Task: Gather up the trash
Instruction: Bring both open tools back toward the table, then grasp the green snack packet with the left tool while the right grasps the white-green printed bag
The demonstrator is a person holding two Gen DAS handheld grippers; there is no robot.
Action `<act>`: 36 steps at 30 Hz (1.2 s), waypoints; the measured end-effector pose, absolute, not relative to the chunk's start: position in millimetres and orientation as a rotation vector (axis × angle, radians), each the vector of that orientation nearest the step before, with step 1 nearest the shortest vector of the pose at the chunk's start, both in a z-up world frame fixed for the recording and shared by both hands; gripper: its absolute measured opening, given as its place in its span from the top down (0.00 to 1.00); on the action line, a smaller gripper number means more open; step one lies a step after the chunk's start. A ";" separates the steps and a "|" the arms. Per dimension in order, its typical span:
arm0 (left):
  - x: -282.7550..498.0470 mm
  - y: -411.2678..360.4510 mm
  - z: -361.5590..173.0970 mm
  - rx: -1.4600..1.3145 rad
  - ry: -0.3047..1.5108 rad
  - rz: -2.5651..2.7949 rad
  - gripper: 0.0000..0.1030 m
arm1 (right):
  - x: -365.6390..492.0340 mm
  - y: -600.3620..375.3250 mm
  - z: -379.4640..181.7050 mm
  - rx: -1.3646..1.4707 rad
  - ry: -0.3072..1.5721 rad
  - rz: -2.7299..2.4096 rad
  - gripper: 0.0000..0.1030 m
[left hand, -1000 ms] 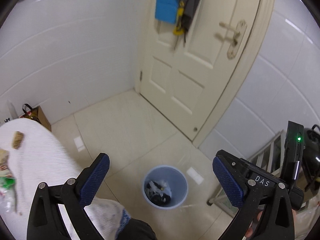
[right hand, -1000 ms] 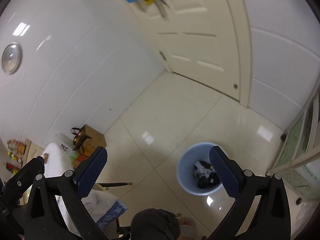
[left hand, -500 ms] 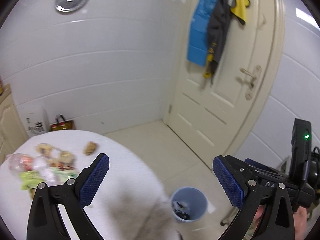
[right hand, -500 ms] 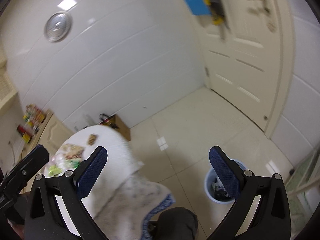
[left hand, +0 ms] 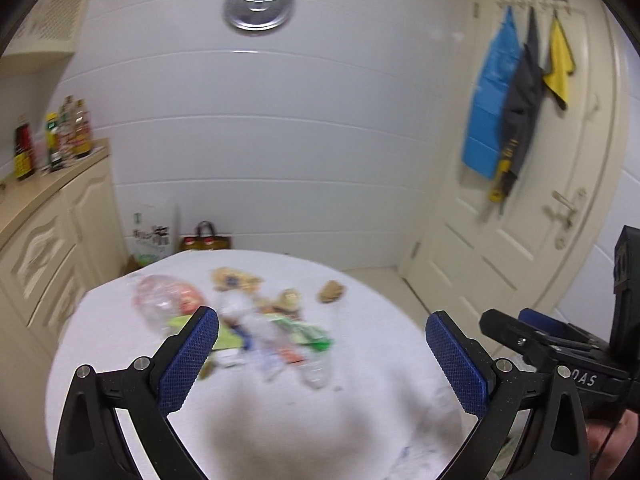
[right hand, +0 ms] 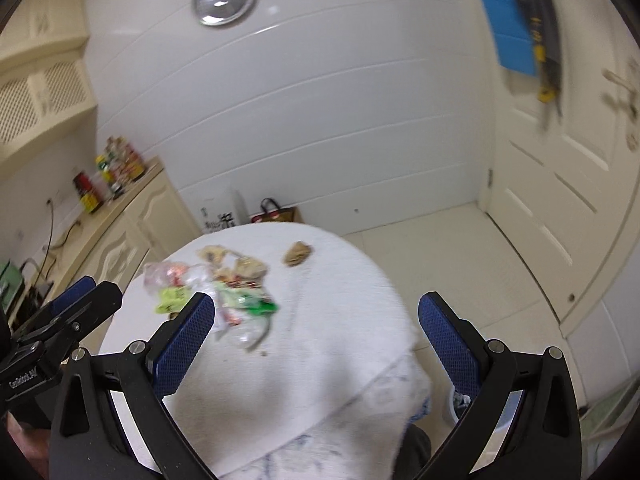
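Note:
A blurred heap of trash (left hand: 256, 328) (right hand: 216, 284), wrappers, clear plastic and green packets, lies on a round table under a white cloth (left hand: 360, 360) (right hand: 340, 320). A brown crumpled piece (left hand: 331, 291) (right hand: 298, 253) sits apart at the heap's right. My left gripper (left hand: 322, 360) is open and empty, hovering over the table's near side with the heap just beyond its left finger. My right gripper (right hand: 316, 344) is open and empty too, right of the heap. A sliver of the bin (right hand: 460, 402) shows by the right finger.
A cream cabinet (left hand: 48, 232) (right hand: 132, 232) with bottles on top stands left of the table. Bags (left hand: 204, 238) (right hand: 276, 212) rest on the floor by the white wall. A door (left hand: 540, 200) (right hand: 568, 184) with hanging clothes is at right. The other gripper shows at each view's edge.
Both views have swung up and left from the blue bin on the floor to the table. The trash heap now sits in front of both open grippers.

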State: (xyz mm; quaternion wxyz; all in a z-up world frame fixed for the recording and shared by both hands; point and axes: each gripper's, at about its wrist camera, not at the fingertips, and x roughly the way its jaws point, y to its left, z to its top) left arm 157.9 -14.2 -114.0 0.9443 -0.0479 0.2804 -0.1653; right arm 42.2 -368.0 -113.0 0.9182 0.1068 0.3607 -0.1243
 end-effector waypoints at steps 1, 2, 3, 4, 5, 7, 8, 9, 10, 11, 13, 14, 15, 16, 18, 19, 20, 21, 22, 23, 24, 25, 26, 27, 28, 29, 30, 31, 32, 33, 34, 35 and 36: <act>154.4 -5.7 -117.3 -0.099 0.573 -0.315 0.01 | 46.9 -359.7 -115.2 0.205 0.749 -0.241 0.00; 151.4 1.2 -121.0 -0.101 0.577 -0.295 0.01 | 51.2 -351.3 -117.5 0.188 0.755 -0.228 0.00; 150.3 5.7 -123.8 -0.106 0.583 -0.281 0.01 | 54.0 -345.2 -119.2 0.174 0.761 -0.219 0.00; 144.7 19.0 -129.4 -0.118 0.595 -0.260 0.01 | 58.2 -337.1 -122.0 0.156 0.770 -0.208 0.00; 142.4 26.4 -132.4 -0.127 0.604 -0.245 0.01 | 62.2 -330.5 -124.5 0.143 0.778 -0.198 0.00; 137.6 41.6 -139.0 -0.140 0.623 -0.216 0.01 | 70.5 -318.0 -131.0 0.119 0.793 -0.174 0.00; 137.9 44.8 -140.6 -0.145 0.632 -0.205 0.01 | 73.2 -314.2 -133.5 0.113 0.800 -0.165 0.00; 136.3 50.0 -143.2 -0.148 0.639 -0.195 0.01 | 77.5 -309.7 -137.2 0.105 0.810 -0.155 0.00; 134.4 54.9 -146.1 -0.149 0.645 -0.187 0.01 | 81.6 -305.8 -140.8 0.097 0.817 -0.150 0.00; 135.3 56.0 -147.5 -0.148 0.653 -0.182 0.01 | 86.0 -302.4 -144.4 0.091 0.826 -0.143 0.00; 143.7 53.1 -148.0 -0.145 0.666 -0.173 0.01 | 94.8 -295.2 -151.6 0.085 0.843 -0.131 0.00; 153.9 47.2 -146.4 -0.142 0.674 -0.170 0.01 | 99.7 -294.1 -155.9 0.083 0.855 -0.127 0.00; 167.4 36.9 -143.7 -0.139 0.682 -0.168 0.01 | 104.5 -293.4 -159.4 0.083 0.863 -0.123 0.00; 170.9 37.2 -147.9 -0.135 0.695 -0.162 0.01 | 109.0 -292.5 -163.7 0.084 0.873 -0.117 0.00; 193.4 28.5 -150.6 -0.129 0.723 -0.160 0.01 | 120.5 -292.7 -175.6 0.087 0.899 -0.111 0.00; 199.0 26.9 -154.0 -0.123 0.735 -0.160 0.01 | 125.1 -293.7 -180.4 0.092 0.910 -0.108 0.00; 207.4 24.3 -156.1 -0.115 0.744 -0.158 0.01 | 129.4 -294.7 -185.1 0.101 0.919 -0.103 0.00; 217.8 23.0 -157.8 -0.101 0.755 -0.156 0.01 | 136.2 -297.1 -191.8 0.111 0.935 -0.102 0.00; 226.4 20.8 -160.8 -0.083 0.769 -0.155 0.01 | 141.2 -299.0 -196.7 0.114 0.946 -0.103 0.00; 237.1 17.4 -163.2 -0.067 0.782 -0.154 0.01 | 146.8 -301.5 -202.5 0.116 0.957 -0.103 0.00; 246.7 15.1 -164.6 -0.057 0.792 -0.151 0.01 | 151.6 -303.7 -207.3 0.118 0.967 -0.104 0.00; 255.6 11.4 -168.8 -0.046 0.810 -0.155 0.01 | 157.7 -307.0 -213.5 0.122 0.982 -0.105 0.00; 264.0 10.4 -171.4 -0.043 0.820 -0.162 0.01 | 163.3 -310.0 -219.1 0.128 0.994 -0.106 0.00; 275.0 9.4 -172.8 -0.039 0.828 -0.167 0.01 | 168.2 -312.8 -223.6 0.133 1.002 -0.107 0.00; 280.7 7.9 -174.6 -0.033 0.833 -0.166 0.01 | 173.7 -316.1 -229.5 0.138 1.013 -0.106 0.00; 288.5 5.2 -177.0 -0.024 0.840 -0.167 0.01 | 179.2 -319.1 -235.9 0.146 1.027 -0.103 0.00; 295.6 2.2 -178.6 -0.018 0.847 -0.171 0.01 | 184.0 -321.9 -240.9 0.153 1.039 -0.104 0.00; 303.6 -1.0 -181.5 -0.014 0.857 -0.179 0.01 | 188.1 -323.9 -245.1 0.159 1.046 -0.102 0.00; 307.3 1.8 -187.6 -0.013 0.863 -0.183 0.01 | 192.6 -325.9 -250.4 0.166 1.056 -0.094 0.01; 313.0 0.1 -189.9 -0.013 0.870 -0.186 0.01 | 196.6 -327.7 -255.3 0.170 1.063 -0.089 0.05; 319.5 -2.2 -192.0 -0.016 0.877 -0.196 0.01 | 199.8 -329.9 -259.7 0.176 1.071 -0.087 0.08; 327.9 -2.2 -194.0 -0.025 0.878 -0.208 0.03 | 201.9 -332.6 -263.5 0.190 1.079 -0.082 0.15; 336.2 0.4 -197.6 -0.032 0.877 -0.219 0.06 | 202.6 -335.0 -266.9 0.207 1.085 -0.071 0.21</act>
